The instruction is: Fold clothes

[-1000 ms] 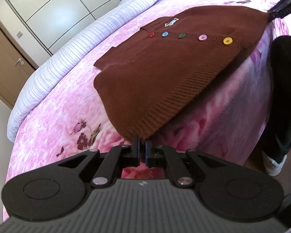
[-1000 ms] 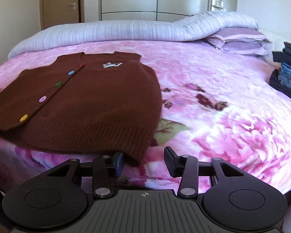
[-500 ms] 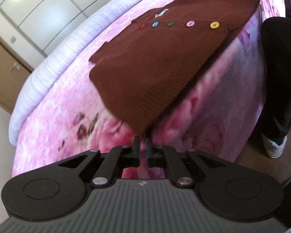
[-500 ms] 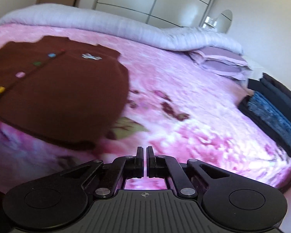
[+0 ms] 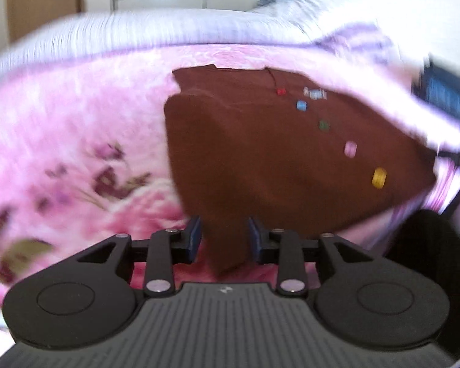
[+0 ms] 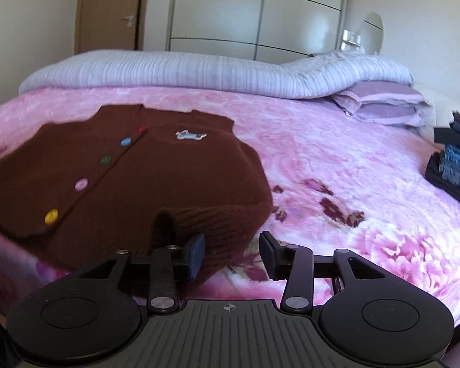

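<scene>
Brown knit cardigan (image 6: 144,178) lies spread, button side up, on the pink floral bedspread (image 6: 337,159), hem at the near bed edge; left gripper (image 5: 225,237) and right gripper (image 6: 231,253) each straddle a hem corner, jaws spread, positioned for a two-corner pinch

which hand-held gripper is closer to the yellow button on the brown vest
Hard to separate. The right hand-held gripper straddles the hem right of the yellow button; the left hand-held gripper straddles the opposite corner.

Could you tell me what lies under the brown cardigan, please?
The brown cardigan lies on the pink floral blanket, which shows all around it. Whatever sits directly beneath the knit is covered and cannot be seen.
</scene>
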